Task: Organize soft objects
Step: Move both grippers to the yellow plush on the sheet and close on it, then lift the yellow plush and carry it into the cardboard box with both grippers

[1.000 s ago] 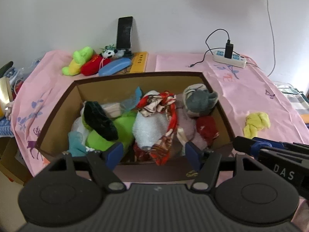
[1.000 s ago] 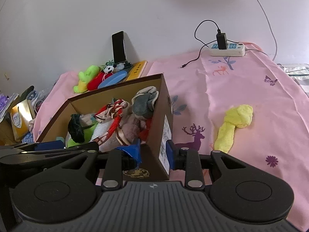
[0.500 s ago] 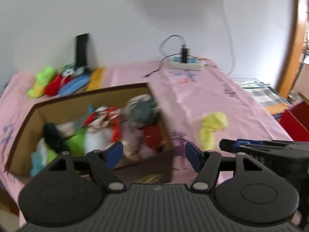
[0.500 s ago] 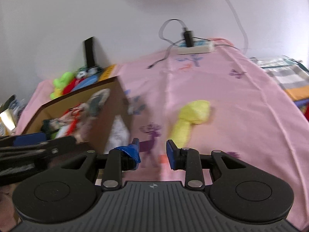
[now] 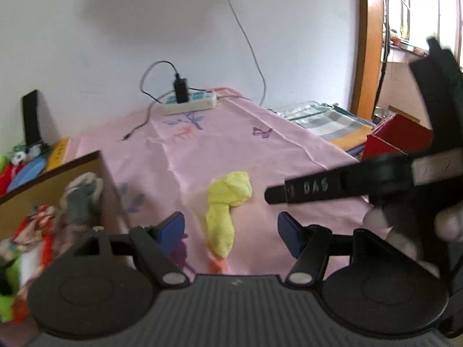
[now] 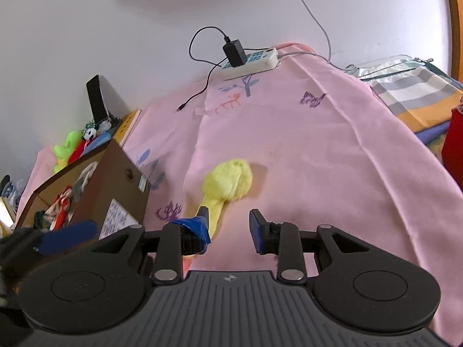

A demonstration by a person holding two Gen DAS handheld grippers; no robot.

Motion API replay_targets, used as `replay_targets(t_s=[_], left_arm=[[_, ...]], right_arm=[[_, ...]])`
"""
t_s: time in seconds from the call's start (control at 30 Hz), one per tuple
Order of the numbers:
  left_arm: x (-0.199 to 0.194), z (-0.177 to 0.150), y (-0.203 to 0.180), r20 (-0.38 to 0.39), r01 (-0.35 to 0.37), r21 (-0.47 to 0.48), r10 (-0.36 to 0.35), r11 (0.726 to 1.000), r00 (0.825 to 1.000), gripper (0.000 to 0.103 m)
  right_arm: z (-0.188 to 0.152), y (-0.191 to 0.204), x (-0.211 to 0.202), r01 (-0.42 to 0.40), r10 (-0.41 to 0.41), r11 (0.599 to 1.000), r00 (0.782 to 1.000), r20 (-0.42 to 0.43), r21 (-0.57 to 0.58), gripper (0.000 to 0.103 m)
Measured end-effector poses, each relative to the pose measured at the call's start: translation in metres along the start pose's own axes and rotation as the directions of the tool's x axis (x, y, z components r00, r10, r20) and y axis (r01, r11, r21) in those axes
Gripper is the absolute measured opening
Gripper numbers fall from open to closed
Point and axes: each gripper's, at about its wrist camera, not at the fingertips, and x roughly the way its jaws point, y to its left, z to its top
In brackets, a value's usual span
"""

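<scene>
Both grippers have swung away from the cardboard box [image 6: 115, 185] since a second ago, and now I'm pointed at the yellow sock [image 5: 224, 211] lying flat on the pink tablecloth [image 6: 332, 150], just right of the box. My left gripper [image 5: 230, 228] is spread wide with nothing gripped, the sock lying past the gap. My right gripper [image 6: 228, 222] has a narrower gap, also empty, sock tail just beyond the left finger. Box is stuffed with soft things [image 5: 43, 225].
</scene>
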Motion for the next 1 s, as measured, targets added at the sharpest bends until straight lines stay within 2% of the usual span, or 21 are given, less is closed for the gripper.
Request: replay_targets(t_s=[0.27, 0.43, 0.73, 0.77, 0.83, 0.87, 1.0], left_arm=[[0.060, 0.007, 0.005, -0.025, -0.016, 0.000, 0.016, 1.000, 1.000, 0.066], [0.096, 0.011, 0.010, -0.049, -0.022, -0.008, 0.022, 1.000, 0.999, 0.066], [0.129, 0.007, 0.016, -0.095, -0.003, -0.040, 0.000, 0.999, 0.995, 0.066], [0.132, 0.006, 0.017, -0.101, -0.001, -0.047, -0.004, 0.999, 0.995, 0.065], [0.137, 0.004, 0.020, -0.112, 0.016, -0.064, -0.023, 0.998, 0.993, 0.055], [0.138, 0.003, 0.020, -0.119, 0.026, -0.070, -0.034, 0.997, 0.992, 0.054], [0.141, 0.002, 0.023, -0.117, 0.017, -0.076, -0.026, 0.997, 0.993, 0.043]], right_arm=[[0.023, -0.019, 0.029, -0.062, 0.066, 0.995, 0.996, -0.059, 0.075, 0.014], [0.029, -0.022, 0.050, -0.063, 0.070, 0.994, 0.994, -0.085, 0.089, 0.014], [0.035, -0.031, 0.080, -0.103, 0.122, 0.982, 0.986, -0.112, 0.160, 0.017], [0.035, -0.031, 0.081, -0.109, 0.128, 0.981, 0.985, -0.114, 0.162, 0.018], [0.035, -0.029, 0.086, -0.121, 0.141, 0.979, 0.983, -0.115, 0.164, 0.018], [0.035, -0.029, 0.088, -0.130, 0.150, 0.978, 0.982, -0.116, 0.166, 0.018], [0.032, -0.023, 0.092, -0.133, 0.150, 0.979, 0.983, -0.108, 0.153, 0.020]])
